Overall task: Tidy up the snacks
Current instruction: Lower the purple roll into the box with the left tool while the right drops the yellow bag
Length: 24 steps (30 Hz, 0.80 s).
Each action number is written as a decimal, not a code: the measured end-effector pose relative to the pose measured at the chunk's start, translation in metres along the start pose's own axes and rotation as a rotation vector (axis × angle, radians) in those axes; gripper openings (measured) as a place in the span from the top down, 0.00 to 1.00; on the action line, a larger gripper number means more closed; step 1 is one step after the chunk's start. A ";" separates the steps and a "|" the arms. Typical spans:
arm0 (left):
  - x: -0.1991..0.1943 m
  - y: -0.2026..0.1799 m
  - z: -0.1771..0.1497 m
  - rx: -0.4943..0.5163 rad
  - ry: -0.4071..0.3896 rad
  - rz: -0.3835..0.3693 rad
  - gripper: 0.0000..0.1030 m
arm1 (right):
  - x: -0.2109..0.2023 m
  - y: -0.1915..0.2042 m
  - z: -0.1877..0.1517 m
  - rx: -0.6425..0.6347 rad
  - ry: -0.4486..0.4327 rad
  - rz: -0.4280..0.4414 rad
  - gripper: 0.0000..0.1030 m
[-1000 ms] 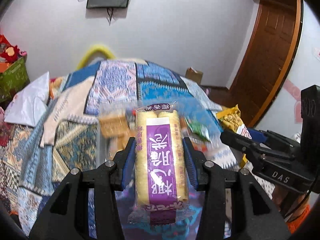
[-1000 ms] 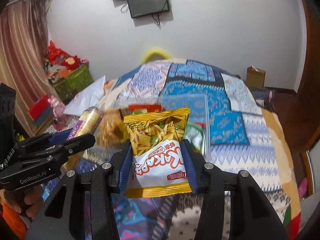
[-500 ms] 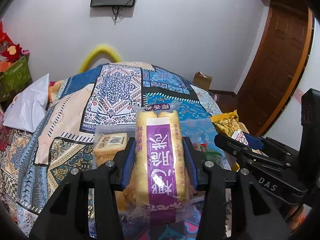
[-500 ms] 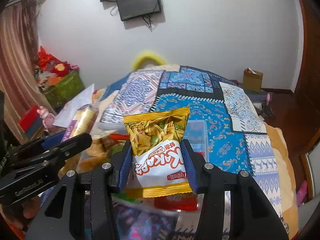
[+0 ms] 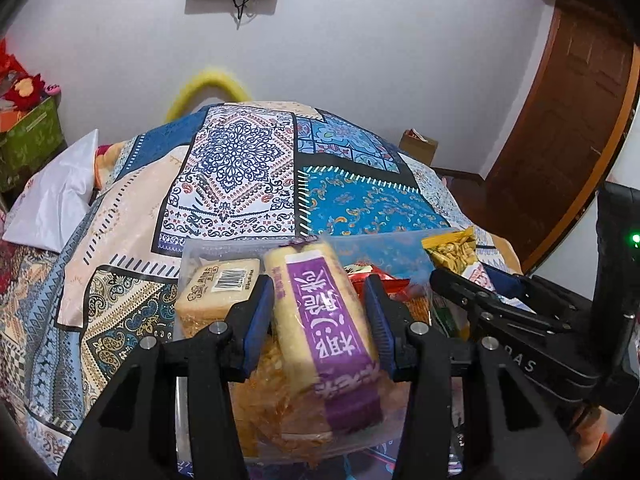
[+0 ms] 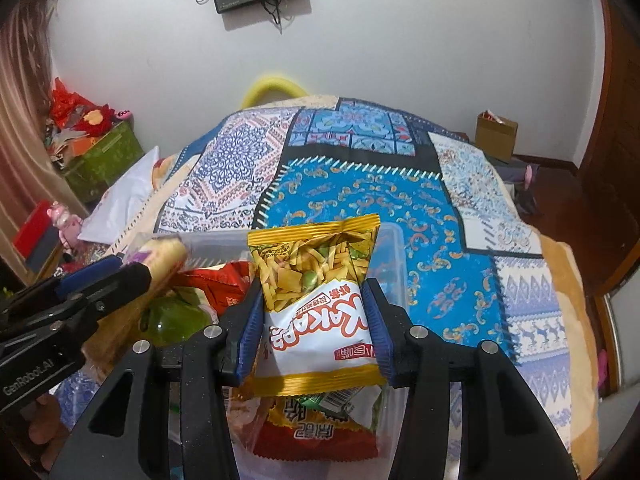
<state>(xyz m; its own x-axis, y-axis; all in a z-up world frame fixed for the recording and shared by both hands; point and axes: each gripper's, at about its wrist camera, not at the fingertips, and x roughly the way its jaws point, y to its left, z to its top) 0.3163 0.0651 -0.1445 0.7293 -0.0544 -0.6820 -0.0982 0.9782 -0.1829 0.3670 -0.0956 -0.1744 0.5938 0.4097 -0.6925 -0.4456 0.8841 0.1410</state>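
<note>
Both tongs hang over the clear plastic storage box [image 6: 394, 264] that sits on the patchwork-quilted bed [image 6: 360, 200], near its front edge. The left tongs [image 5: 320, 320] have parted around the long purple-banded pack of yellow wafer rolls [image 5: 320, 320]; its long axis runs away from the camera, tilted left, and it looks loose between the blue pads, dropping toward the box below. The right tongs [image 6: 314, 328] clamp the yellow-and-white bag of mixed crisps [image 6: 316, 300] upright, directly above the box's right half. Inside lie a barcode-labelled pale cake pack [image 5: 218, 292], red packets [image 6: 316, 432] and a green one [image 6: 172, 320].
</note>
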 end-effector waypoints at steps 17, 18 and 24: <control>-0.095 -0.006 0.001 0.014 -0.156 -0.031 0.47 | -0.082 0.010 0.002 -0.038 -0.121 0.035 0.43; -0.108 -0.007 0.001 0.018 -0.181 -0.036 0.47 | -0.093 0.013 0.002 -0.040 -0.143 0.040 0.43; -0.176 -0.014 -0.006 0.045 -0.309 -0.049 0.47 | -0.159 0.027 -0.002 -0.070 -0.271 0.071 0.43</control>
<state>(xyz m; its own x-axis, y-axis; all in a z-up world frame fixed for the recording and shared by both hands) 0.1853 0.0596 -0.0262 0.9044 -0.0444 -0.4244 -0.0332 0.9842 -0.1738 0.2595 -0.1376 -0.0624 0.7125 0.5236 -0.4672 -0.5320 0.8372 0.1269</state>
